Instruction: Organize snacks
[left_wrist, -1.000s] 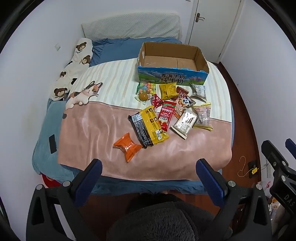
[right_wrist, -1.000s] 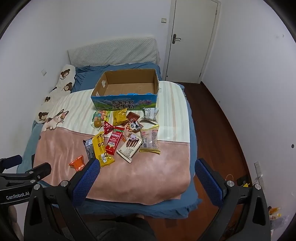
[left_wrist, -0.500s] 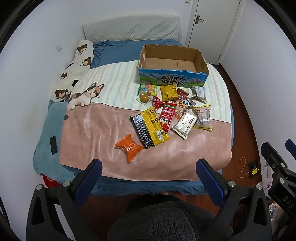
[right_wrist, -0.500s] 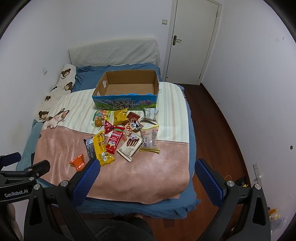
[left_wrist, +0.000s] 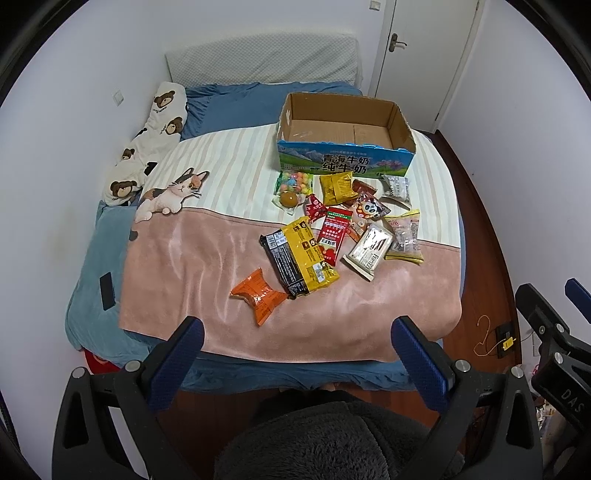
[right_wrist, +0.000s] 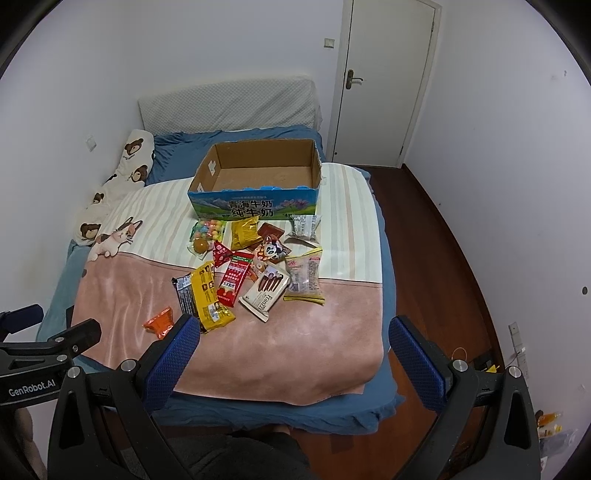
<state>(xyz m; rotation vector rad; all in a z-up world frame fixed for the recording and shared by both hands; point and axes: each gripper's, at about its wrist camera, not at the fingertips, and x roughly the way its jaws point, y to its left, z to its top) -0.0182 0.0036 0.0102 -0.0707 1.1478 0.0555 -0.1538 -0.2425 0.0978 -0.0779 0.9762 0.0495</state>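
Several snack packets lie in a loose heap on the bed's pink and striped blanket (left_wrist: 192, 266). Nearest me is an orange packet (left_wrist: 258, 297), then a long yellow and black pack (left_wrist: 299, 258), a red packet (left_wrist: 334, 236) and a white Franzzi pack (left_wrist: 369, 249). Behind them stands an empty cardboard box (left_wrist: 345, 133) with a blue printed front. My left gripper (left_wrist: 297, 336) and my right gripper (right_wrist: 293, 336) both hover open in front of the bed's foot, holding nothing. In the right wrist view the same heap (right_wrist: 255, 269) and box (right_wrist: 258, 177) show.
A bear-print pillow (left_wrist: 155, 140) and a cat plush (left_wrist: 173, 192) lie at the bed's left. A dark phone (left_wrist: 107, 291) rests on the blue sheet. A closed white door (right_wrist: 384, 81) is at the back right. Wooden floor (right_wrist: 443, 258) runs along the right side.
Both views have drifted slightly, so the bed sits a little lower in frame. No snack has moved and both grippers stay open.
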